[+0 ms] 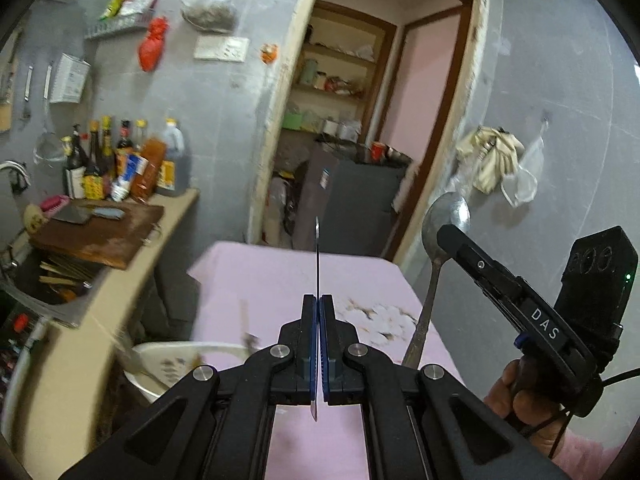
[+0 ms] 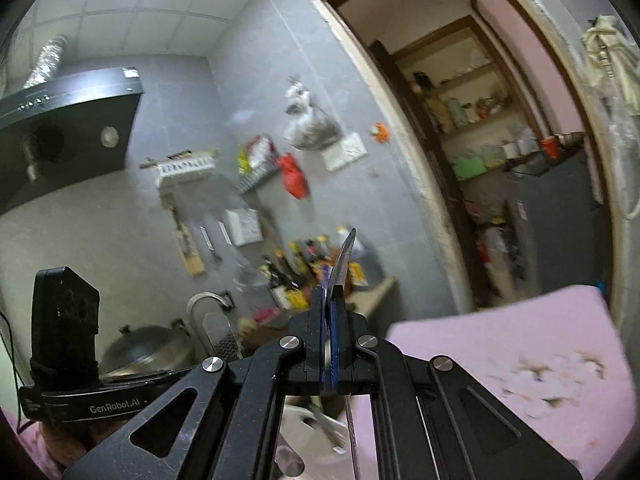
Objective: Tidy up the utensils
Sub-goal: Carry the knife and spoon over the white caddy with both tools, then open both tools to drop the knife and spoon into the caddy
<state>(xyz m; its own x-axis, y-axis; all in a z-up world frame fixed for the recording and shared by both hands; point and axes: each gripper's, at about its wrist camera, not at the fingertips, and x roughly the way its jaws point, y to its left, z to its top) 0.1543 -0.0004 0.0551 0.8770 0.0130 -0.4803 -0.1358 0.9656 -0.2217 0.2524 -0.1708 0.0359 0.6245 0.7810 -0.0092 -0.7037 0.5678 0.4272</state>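
both grippers are clamped shut on thin metal utensils, and both are held up in the air above the pink-covered table. left gripper pinches a flat utensil edge-on between its blue pads, so only a thin line shows; its long axis runs straight out ahead along the fingers, one end poking back behind the pads, and which kind of utensil it is cannot be told from this view. right gripper grips a spoon by the handle, bowl upward, long axis also in line with its fingers; from its own camera the bowl appears edge-on and dark. seen from the left wrist, the spoon is plain steel with a dull, worn handle, standing nearly upright just to the right of the left gripper. below and to the left of the left jaws sits a white container with more utensils leaning in it, a likely place for sorting; the left hand looks the nearer one to it. farther off stand the counter with a cutting board and sauce bottles.
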